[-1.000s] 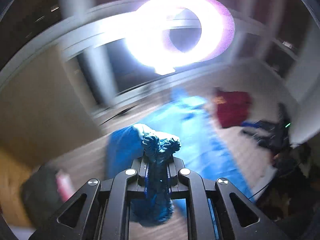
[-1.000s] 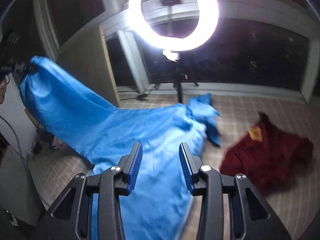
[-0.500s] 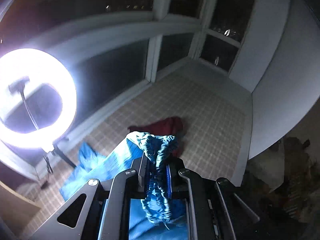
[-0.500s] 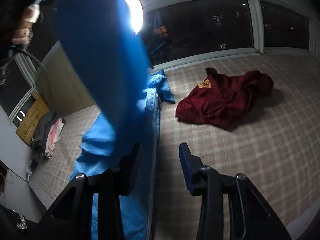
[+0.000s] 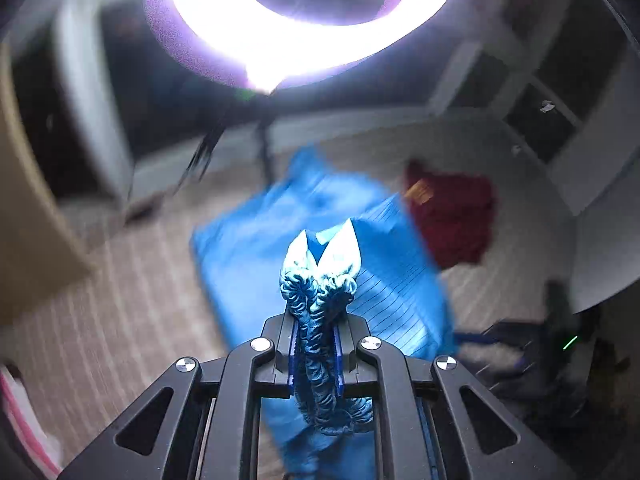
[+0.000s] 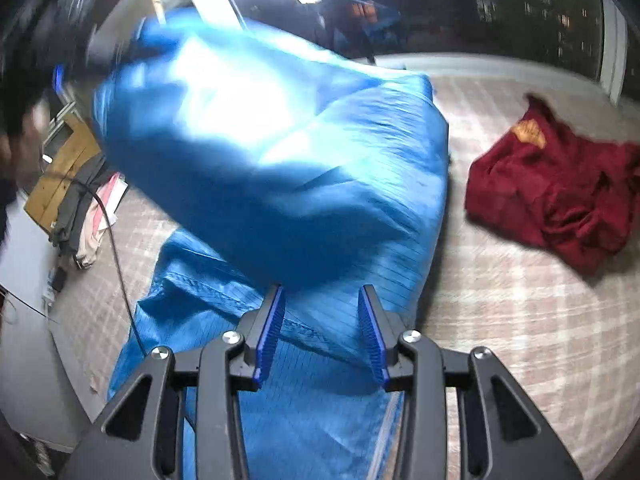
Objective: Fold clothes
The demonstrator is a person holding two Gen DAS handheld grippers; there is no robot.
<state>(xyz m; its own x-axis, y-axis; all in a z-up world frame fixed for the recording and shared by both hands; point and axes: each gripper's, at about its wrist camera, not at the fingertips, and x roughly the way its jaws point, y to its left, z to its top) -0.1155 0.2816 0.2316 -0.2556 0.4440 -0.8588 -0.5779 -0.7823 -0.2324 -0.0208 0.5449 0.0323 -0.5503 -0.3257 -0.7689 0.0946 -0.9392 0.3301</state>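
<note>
Left wrist view: my left gripper (image 5: 316, 344) is clamped on a gathered, elasticated hem of the blue garment (image 5: 320, 248); the ruched band runs between the pads and bunches out beyond my fingertips and below them. The rest of the garment hangs and spreads ahead of and below this gripper, blurred, down to the checked floor covering (image 5: 120, 280). Beyond it and to the right of my fingers lies the dark red garment (image 5: 452, 220), crumpled on the same surface, apart from the blue one. A ring light (image 5: 304, 20) glares above and ahead of the gripper.

Right wrist view: my right gripper (image 6: 322, 324) stands with its jaws parted, the blue ribbed pads (image 6: 270, 336) apart and pressing on nothing. The blue garment (image 6: 280, 152) fills the space ahead of and beneath this gripper: a billowing upper fold hangs just beyond my fingertips, and a flat striped layer lies under them on the floor covering (image 6: 500, 320). Whether the fabric touches the pads I cannot tell. The dark red garment (image 6: 560, 200), bearing a yellow patch, lies ahead and to the right, well clear of the blue one. To the far left of the gripper a wooden box or crate (image 6: 60, 172) stands beside a pile of clothes (image 6: 92, 216); its contents I cannot make out.
</note>
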